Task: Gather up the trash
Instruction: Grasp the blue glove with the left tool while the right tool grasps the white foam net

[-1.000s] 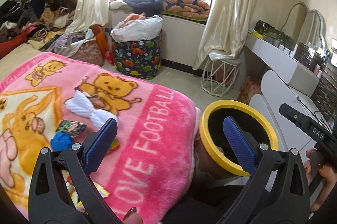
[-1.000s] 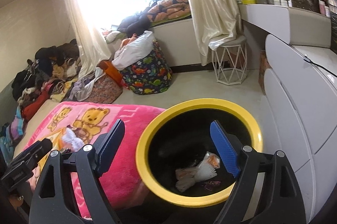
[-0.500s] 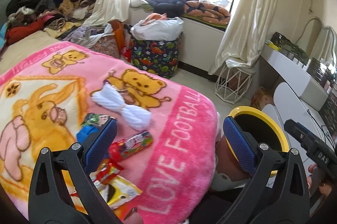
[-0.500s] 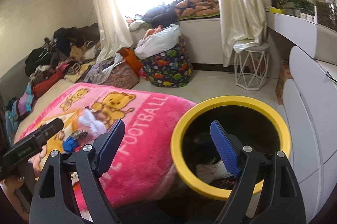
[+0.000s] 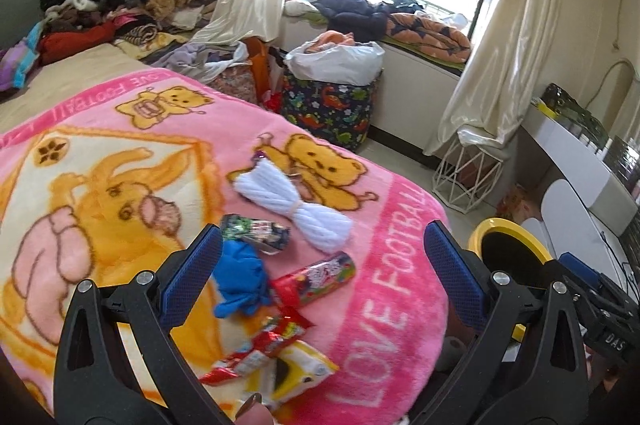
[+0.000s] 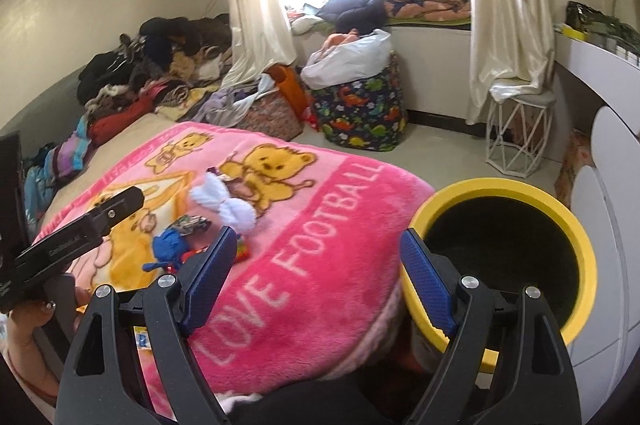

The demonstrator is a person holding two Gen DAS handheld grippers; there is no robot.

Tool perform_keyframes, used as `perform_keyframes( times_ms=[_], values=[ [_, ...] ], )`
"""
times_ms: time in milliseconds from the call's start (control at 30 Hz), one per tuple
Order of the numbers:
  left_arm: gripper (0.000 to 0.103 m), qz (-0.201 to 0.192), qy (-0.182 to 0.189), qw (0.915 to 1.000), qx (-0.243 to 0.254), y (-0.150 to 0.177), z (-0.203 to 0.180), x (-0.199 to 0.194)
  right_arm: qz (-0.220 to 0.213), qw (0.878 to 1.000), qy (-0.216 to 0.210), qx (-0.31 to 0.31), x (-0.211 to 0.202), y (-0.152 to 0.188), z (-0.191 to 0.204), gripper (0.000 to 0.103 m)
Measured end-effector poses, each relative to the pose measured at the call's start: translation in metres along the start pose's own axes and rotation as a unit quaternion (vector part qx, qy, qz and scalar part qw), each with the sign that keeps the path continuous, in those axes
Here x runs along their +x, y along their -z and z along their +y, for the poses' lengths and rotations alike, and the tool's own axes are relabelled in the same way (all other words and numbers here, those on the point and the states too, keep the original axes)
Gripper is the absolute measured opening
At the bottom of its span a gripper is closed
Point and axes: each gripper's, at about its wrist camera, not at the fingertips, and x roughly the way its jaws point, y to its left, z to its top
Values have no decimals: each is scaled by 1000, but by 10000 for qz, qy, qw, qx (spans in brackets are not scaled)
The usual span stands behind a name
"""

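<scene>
Right, the pink blanket (image 5: pixel 384 289) fills most of the bed, and the yellow-rimmed bin (image 6: pixel 500 191) stands just beside its corner. The left gripper (image 5: pixel 320 277) hangs spread wide over the litter with nothing in it; the right gripper (image 6: pixel 316 277) gapes empty too, between blanket edge and bin. The trash sits in a loose cluster on the blanket: white yarn bundle (image 5: pixel 294 203), blue crumpled wad (image 5: pixel 240 285), red tube wrapper (image 5: pixel 316 277), dark packet (image 5: pixel 256 231), and the red and yellow wrappers (image 5: pixel 276 357) nearest the person.

I'd take one piece at a time, likely the blue wad or red tube under the left jaws, coming down so the pads pinch the wrapper and not the fleece.

The bin's inside is black shadow, so its contents can't be made out. The nearest wrappers are partly cut off by the gripper frame.
</scene>
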Motion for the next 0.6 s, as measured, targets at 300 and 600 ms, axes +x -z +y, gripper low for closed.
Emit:
perform_keyframes(
  times_ms=[300, 600],
  values=[
    [93, 78, -310, 9990, -300, 4, 44, 1, 59, 9995, -216, -219, 21, -10, 25, 81],
    [93, 250, -389, 9980, -429, 11, 74, 10, 325, 9985, -314, -322, 62, -17, 34, 81]
  ],
)
